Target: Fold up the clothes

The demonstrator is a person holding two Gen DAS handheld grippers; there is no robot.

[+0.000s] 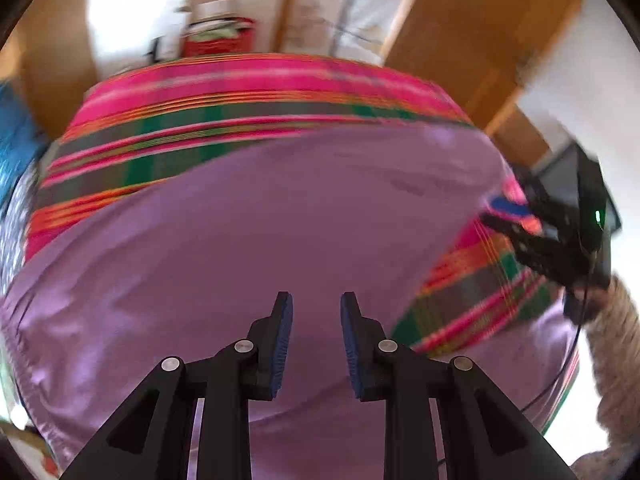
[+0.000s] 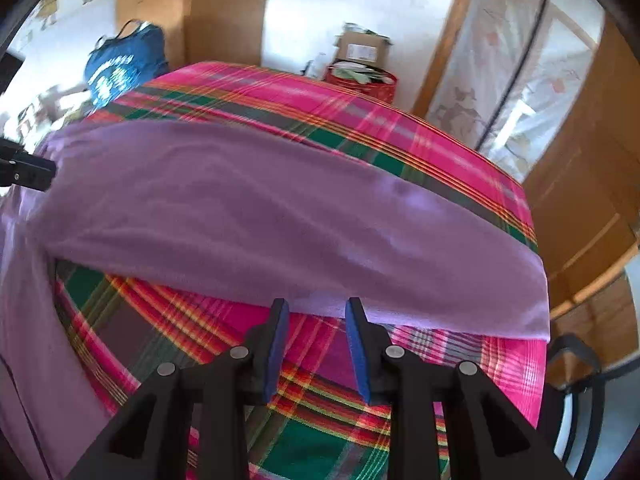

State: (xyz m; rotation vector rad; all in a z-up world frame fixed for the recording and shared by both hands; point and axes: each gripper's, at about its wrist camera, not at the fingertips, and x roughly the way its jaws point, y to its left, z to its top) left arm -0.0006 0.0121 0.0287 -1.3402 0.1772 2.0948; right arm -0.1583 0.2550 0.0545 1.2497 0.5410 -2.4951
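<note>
Left tongs (image 1: pixel 316 344) partly apart, blue pads parted with a clear gap, nothing between them; hanging over the lilac garment (image 1: pixel 260 240) without touching it. Right tongs (image 2: pixel 316 348) likewise apart to a moderate gap, empty, poised above the bare plaid cloth (image 2: pixel 320 420) just short of the garment's near hem.

In the left wrist view, right tongs again at the far right edge, blue pads near the garment's corner, carried by a hand in a pale knitted sleeve (image 1: pixel 616 340); too blurred there to tell whether touching the fabric. In the right wrist view, only a black tip of the left tongs at the left border, beside the garment's far end.

Lilac garment spread across the plaid-covered tabletop (image 2: pixel 460 152): plain, smooth, faintly glossy, with soft ripples. Seen from the right wrist as a broad band running from the left edge to the right corner of the tabletop, a further part falling along the left side, a patch of plaid exposed between. Stitched hem visible at the lower left of the left wrist view.

Beyond the tabletop: blue bag (image 2: pixel 124 64), red basket (image 2: pixel 364 80), cardboard box (image 2: pixel 360 50), wooden door frames.
</note>
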